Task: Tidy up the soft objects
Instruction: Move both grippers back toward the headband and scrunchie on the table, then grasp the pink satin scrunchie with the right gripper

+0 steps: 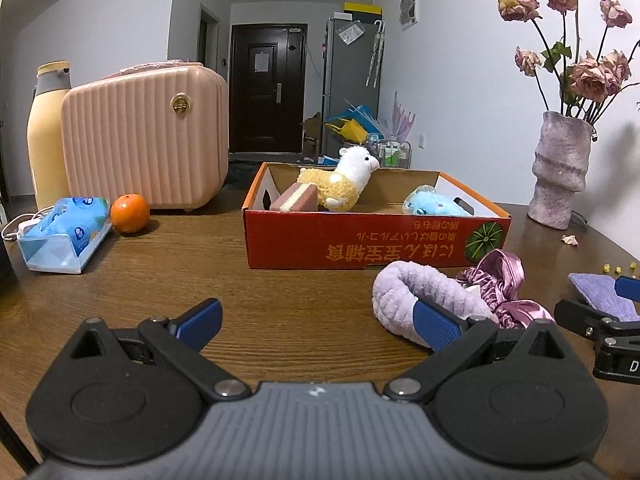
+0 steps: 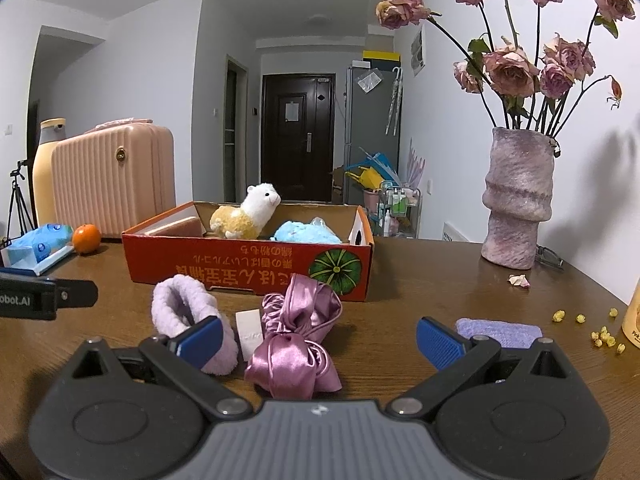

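Nearest in the right wrist view, right gripper (image 2: 318, 340) with black arms and ribbed blue pads spread wide, holding nothing. Between those pads, at 12 o'clock, a crumpled glossy mauve satin scrunchie (image 2: 298, 344) heaped on the dark wood-grain table (image 2: 420, 292), with a small white tag at its left edge. At 10 o'clock, a lilac fluffy terry headband (image 2: 188, 314) curled into a loop, its near end passing behind the left pad; touching or merely overlapping, hard to say. At 2 o'clock, a flat lavender knitted pad (image 2: 498, 330) just beyond the right pad. Scattered yellow crumbs (image 2: 600, 330) at 3 o'clock.

In the left wrist view, left gripper (image 1: 318, 326) likewise spread wide over bare table, empty, with the headband at 2 o'clock by its right pad.

Farther back, at 12 o'clock, a shallow red cardboard box (image 2: 248, 266) printed with orange characters and a green pumpkin. Inside: a plush white-and-yellow alpaca (image 2: 246, 218) upright, a pale blue fuzzy toy (image 2: 306, 232) to its right, a pink-and-cream layered sponge block (image 1: 294, 198) to its left.

At 10 o'clock, a round orange fruit (image 1: 130, 213) touching a blue plastic tissue pack (image 1: 66, 234); behind these, a ribbed pink hard-shell case (image 1: 144, 136). At 2 o'clock, a rough mauve stepped vase (image 2: 518, 198) of dried pink roses.
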A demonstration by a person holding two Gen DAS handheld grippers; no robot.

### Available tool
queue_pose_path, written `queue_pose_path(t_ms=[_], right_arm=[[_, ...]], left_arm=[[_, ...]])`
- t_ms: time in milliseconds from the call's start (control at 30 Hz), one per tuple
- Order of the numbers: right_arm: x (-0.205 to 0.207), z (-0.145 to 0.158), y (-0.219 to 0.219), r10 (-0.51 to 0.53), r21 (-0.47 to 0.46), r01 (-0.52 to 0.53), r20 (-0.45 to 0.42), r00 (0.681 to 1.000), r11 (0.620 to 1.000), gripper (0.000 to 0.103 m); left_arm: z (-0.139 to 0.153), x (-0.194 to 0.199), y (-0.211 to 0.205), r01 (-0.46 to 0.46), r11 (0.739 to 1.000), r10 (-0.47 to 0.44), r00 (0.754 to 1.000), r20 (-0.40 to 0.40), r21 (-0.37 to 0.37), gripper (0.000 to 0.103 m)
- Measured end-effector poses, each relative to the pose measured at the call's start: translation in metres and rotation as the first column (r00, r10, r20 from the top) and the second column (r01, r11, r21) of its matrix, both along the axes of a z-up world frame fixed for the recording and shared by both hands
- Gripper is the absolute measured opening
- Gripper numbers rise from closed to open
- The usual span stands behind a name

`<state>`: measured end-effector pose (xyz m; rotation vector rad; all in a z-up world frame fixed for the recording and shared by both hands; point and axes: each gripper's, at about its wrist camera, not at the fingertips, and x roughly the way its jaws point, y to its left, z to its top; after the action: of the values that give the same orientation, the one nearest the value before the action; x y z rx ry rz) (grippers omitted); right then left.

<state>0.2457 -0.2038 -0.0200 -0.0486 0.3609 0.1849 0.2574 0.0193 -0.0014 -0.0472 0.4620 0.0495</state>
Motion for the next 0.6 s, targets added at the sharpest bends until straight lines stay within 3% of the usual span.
queue_pose_path(t_ms=[300, 600], right_arm=[[0.003, -0.003, 0.003, 0.006, -0.019, -0.006, -0.018, 1.0, 1.0, 0.103], [0.02, -0.015, 0.017, 0.041, -0.062, -0.048, -0.111, 0.993, 0.997, 0.103]], left_arm=[[-0.002, 0.002, 0.001, 0.006, 1.0, -0.006, 1.0, -0.016, -0.006, 0.103], [-0.005, 0.005, 0.002, 0.0, 1.0, 0.0, 0.999, -0.033, -0.006, 0.103]])
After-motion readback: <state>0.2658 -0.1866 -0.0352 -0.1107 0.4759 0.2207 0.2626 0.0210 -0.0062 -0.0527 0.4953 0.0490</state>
